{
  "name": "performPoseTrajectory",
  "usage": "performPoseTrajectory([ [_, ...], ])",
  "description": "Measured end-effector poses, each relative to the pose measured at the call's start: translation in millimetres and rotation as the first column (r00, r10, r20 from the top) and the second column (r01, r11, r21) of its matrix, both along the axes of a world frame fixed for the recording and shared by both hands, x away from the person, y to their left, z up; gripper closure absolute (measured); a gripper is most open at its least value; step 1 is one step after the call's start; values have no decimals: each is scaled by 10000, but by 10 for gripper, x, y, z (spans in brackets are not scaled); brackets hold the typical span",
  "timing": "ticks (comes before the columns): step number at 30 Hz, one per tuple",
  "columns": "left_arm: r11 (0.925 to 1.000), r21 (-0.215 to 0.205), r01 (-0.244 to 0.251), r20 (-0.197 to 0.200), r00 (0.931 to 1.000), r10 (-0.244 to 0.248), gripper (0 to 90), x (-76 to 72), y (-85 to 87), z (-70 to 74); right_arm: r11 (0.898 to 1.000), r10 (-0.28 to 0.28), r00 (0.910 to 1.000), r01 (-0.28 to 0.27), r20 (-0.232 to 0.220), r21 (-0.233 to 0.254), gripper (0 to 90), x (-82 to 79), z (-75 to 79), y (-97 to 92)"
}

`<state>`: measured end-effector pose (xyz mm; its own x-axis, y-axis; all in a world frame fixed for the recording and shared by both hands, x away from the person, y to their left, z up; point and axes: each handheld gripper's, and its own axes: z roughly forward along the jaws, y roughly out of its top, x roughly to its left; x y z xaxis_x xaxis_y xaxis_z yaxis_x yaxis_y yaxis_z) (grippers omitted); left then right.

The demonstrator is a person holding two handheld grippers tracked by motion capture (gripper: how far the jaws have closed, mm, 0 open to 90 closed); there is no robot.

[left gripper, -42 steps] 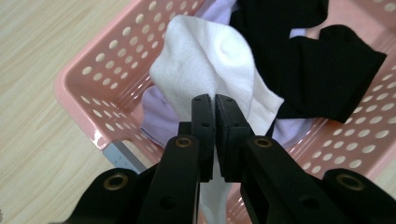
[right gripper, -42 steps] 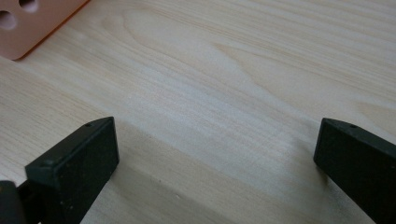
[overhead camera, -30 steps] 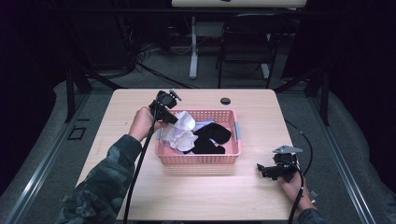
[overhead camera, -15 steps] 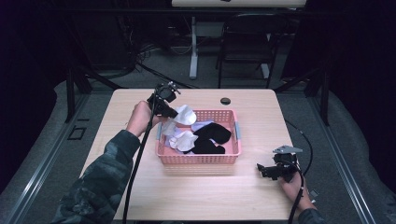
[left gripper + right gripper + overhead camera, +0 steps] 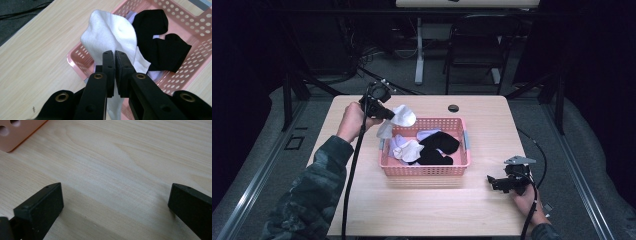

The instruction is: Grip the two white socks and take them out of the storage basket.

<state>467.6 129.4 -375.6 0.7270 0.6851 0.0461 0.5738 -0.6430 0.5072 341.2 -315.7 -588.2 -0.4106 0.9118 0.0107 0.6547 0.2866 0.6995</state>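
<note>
1. The room around the table is dark: a grey floor, black cables trailing across it, a white pedestal leg (image 5: 419, 55) and a dark chair (image 5: 475, 55) behind the far edge
2. The light wooden table (image 5: 427, 205) is mostly bare; a small black round thing (image 5: 453, 108) lies near its far edge, too small to make out
3. A pink perforated basket (image 5: 426, 170) sits at the middle of the table, with black socks (image 5: 438, 149) and pale ones (image 5: 406, 149) piled inside
4. The left gripper (image 5: 384, 112) hangs above the basket's far left corner, its jaws pressed together on a white sock (image 5: 110, 37), which dangles partly over the rim
5. The sock's lower end is hidden behind the jaws in the left gripper view
6. The right gripper (image 5: 493, 181) rests low by the table's near right side, well apart from the basket, jaws spread wide with bare wood between them
7. In the right gripper view the basket is cut off to one corner (image 5: 15, 132)
</note>
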Motion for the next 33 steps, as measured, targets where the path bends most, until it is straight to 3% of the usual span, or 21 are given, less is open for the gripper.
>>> performPoseTrajectory([
  [21, 9963, -200, -834, 99, 9964, 836, 867, -31, 513, 87, 10000, -4, 10000, 4, 3, 5, 0, -1, 0, 0],
  [33, 9902, -295, -1367, -95, 9906, 1365, 867, -19, 783, -42, 10000, -10, 10000, 10, 1, 4, 0, -1, 0, 1],
])
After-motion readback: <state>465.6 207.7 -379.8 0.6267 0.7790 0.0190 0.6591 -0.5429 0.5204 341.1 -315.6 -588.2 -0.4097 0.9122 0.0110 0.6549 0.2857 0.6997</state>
